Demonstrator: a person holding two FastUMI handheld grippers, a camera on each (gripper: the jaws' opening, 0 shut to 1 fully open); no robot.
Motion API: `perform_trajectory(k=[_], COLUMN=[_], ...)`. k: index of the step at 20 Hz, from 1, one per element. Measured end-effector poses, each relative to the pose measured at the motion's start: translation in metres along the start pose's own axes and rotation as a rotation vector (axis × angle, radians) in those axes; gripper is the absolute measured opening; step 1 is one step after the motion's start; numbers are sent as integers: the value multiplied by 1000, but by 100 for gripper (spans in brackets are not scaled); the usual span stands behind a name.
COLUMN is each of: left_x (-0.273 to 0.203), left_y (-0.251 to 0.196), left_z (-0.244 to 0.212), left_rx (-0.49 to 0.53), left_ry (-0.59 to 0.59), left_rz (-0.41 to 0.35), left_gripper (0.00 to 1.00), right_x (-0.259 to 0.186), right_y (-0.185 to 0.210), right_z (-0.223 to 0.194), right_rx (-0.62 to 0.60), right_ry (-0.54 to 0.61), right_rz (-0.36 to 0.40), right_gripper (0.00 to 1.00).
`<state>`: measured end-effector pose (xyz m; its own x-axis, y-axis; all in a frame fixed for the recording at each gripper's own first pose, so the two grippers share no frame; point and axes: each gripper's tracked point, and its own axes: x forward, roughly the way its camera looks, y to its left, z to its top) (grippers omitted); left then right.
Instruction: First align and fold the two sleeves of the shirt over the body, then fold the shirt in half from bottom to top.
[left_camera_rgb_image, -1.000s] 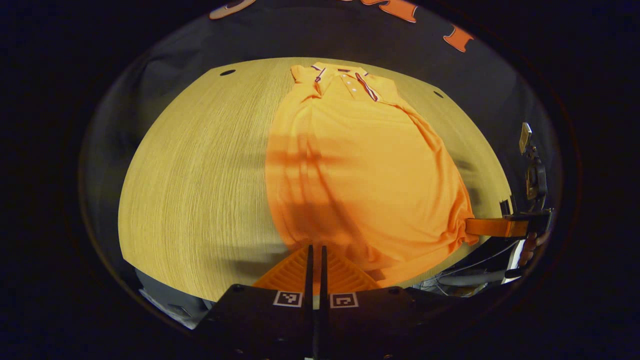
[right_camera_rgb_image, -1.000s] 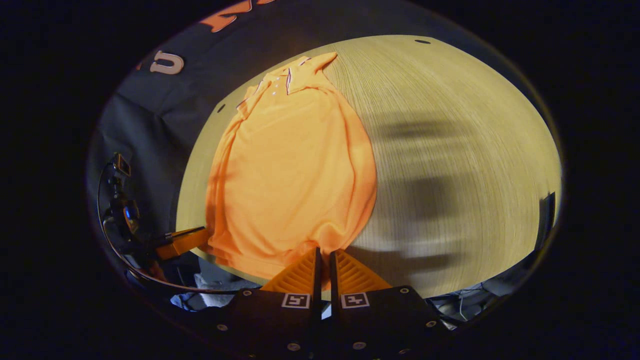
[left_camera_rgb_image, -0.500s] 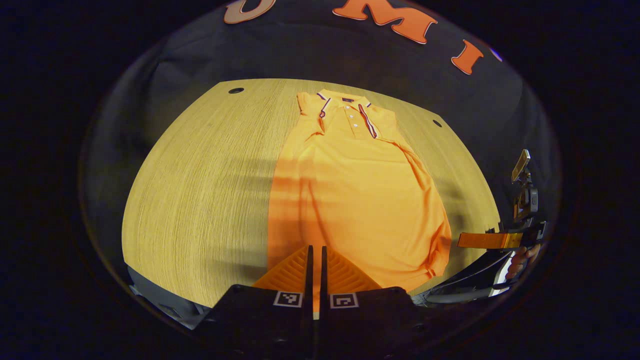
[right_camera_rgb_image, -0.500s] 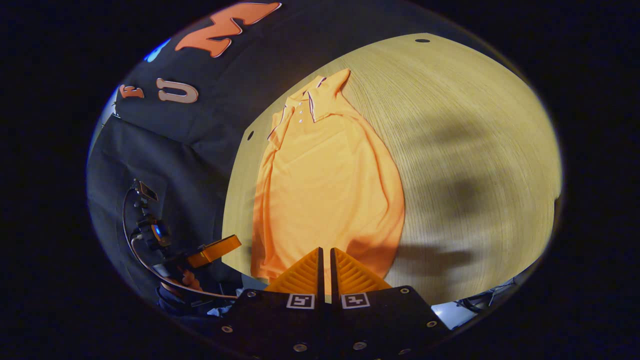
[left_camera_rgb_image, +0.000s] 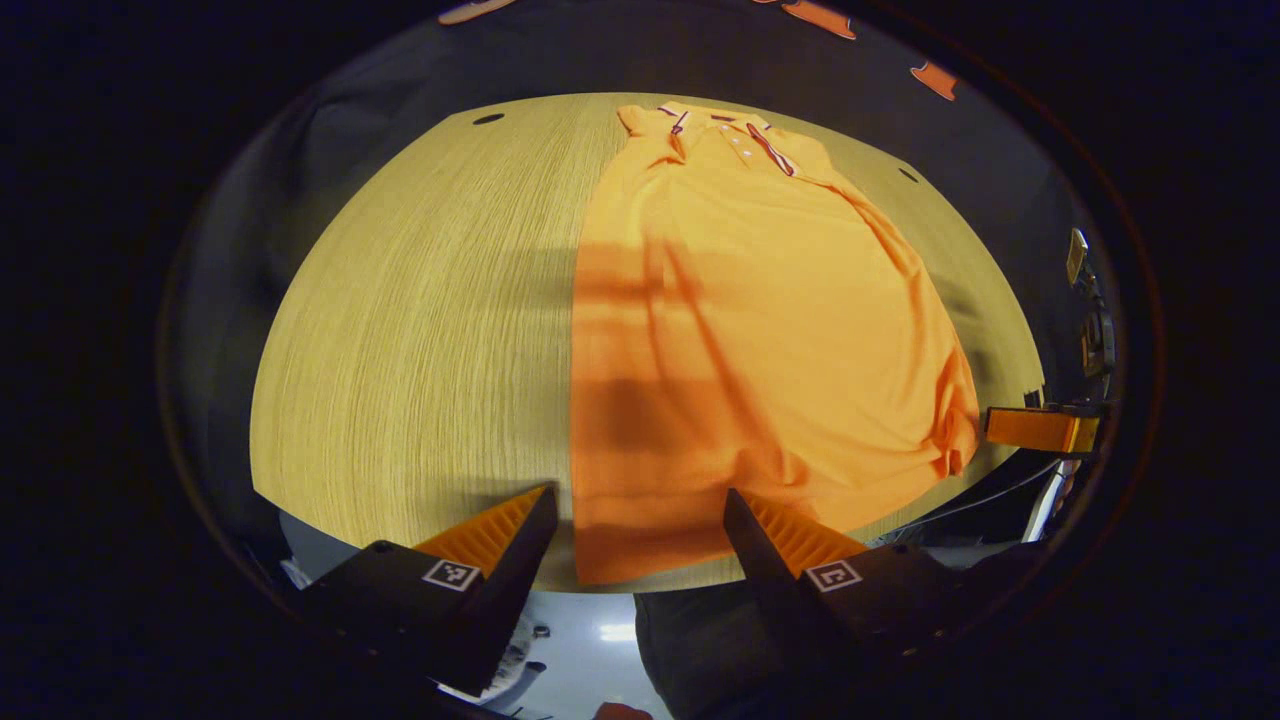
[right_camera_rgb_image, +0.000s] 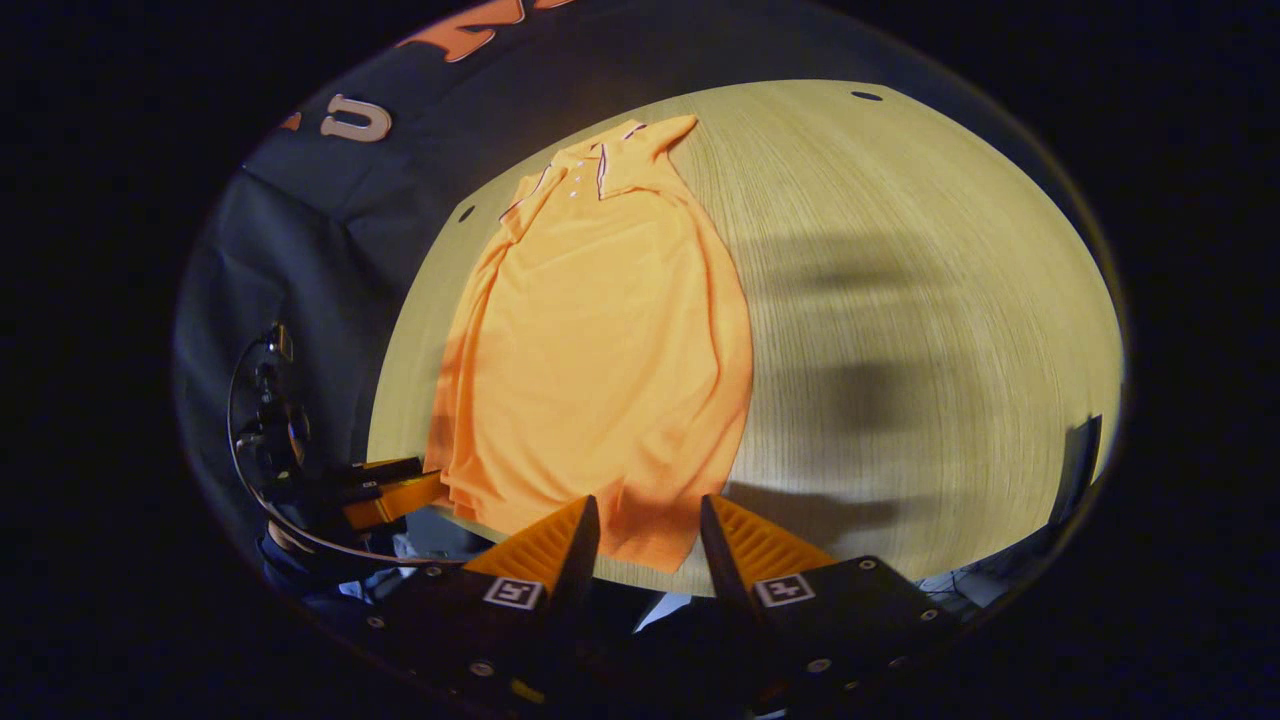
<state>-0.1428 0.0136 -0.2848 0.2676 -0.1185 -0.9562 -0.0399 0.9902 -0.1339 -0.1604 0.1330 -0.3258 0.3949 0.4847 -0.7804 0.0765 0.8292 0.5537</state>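
An orange polo shirt (left_camera_rgb_image: 760, 320) lies flat on the wooden table (left_camera_rgb_image: 400, 350), collar (left_camera_rgb_image: 725, 125) at the far end and hem toward me. No sleeve sticks out at its sides. My left gripper (left_camera_rgb_image: 640, 491) is open, its fingers astride the hem's left corner without touching it. In the right gripper view the shirt (right_camera_rgb_image: 600, 340) runs away from me, and my right gripper (right_camera_rgb_image: 648, 499) is open over the hem's right corner. Each gripper also appears in the other's view: the right gripper (left_camera_rgb_image: 1035, 428) at the shirt's right hem, the left gripper (right_camera_rgb_image: 390, 490) at the left hem.
The table's front edge (left_camera_rgb_image: 660, 588) runs just under the hem. Small dark holes (left_camera_rgb_image: 488, 118) (left_camera_rgb_image: 907, 175) (right_camera_rgb_image: 866, 96) mark the table's far corners. Bare wood (right_camera_rgb_image: 900, 300) stretches right of the shirt, and more bare wood (left_camera_rgb_image: 420, 300) left of it.
Both grippers were shut on the shirt's hem and have opened. The hem has dropped flat onto the table near its front edge.
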Motion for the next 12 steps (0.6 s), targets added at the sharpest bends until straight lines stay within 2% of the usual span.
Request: perform_trajectory(k=[1,2,3,4,5,6,7,8,9,11,12], left_x=[2,6,7,9,6,6,6,7,10,10,6], left_y=[-1,-1,-5,-11,-16,-22,-27,-29,-30,-32,-32], left_z=[3,-1,-1,-1,1,2,5,6,6,9,11], left_rx=[17,41,61,71,82,94,80,41,49,-12,-23], left_ry=[-14,5,-3,-6,-21,-23,-47,-55,-56,-61,-69], left_rz=[6,25,29,25,19,10,-9,-8,-15,-53,-62], left_gripper=[100,98,98,97,90,71,61,33,5,1,1], right_x=[2,4,8,11,12,12,15,17,19,21,23], right_y=[3,5,5,5,7,8,11,11,11,-1,-13], right_z=[-5,-6,-9,-12,-14,-14,-12,-11,-9,-6,-4], right_rx=[-14,-30,-49,-69,-87,-99,-108,-116,-126,-156,-163], right_ry=[14,21,31,43,49,51,42,41,38,31,28], right_rz=[-1,-3,-16,-29,-38,-46,-46,-59,-73,-151,-214], right_gripper=[79,79,96,98,99,99,99,99,98,91,80])
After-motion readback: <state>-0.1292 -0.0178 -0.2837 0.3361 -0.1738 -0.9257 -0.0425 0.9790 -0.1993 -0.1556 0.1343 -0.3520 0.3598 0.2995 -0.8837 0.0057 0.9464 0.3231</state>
